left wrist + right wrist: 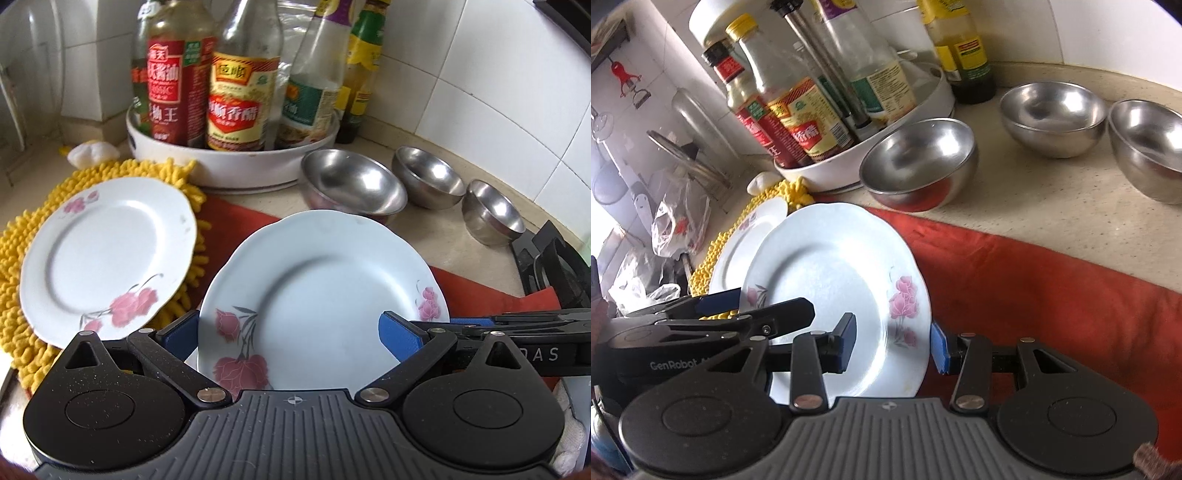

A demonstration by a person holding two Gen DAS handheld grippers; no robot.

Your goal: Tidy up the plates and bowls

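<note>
A white plate with pink flowers [317,291] is lifted and tilted over the red cloth [480,299]. My left gripper [288,332] straddles its near rim, jaws wide, one blue pad on each side. My right gripper [894,341] also straddles the plate's [831,280] rim, jaws apart. A second flowered plate [107,254] lies on the yellow chenille mat [22,258]; it also shows in the right wrist view [738,240]. Three steel bowls [354,184] [428,175] [491,210] stand apart behind the cloth, as in the right wrist view [919,162] [1052,110] [1148,144].
A white round tray [236,166] of sauce bottles [240,92] stands at the back against the tiled wall. A black stove grate [550,258] is at the right. Plastic bags [676,225] and a pot lid [679,147] lie at the far left.
</note>
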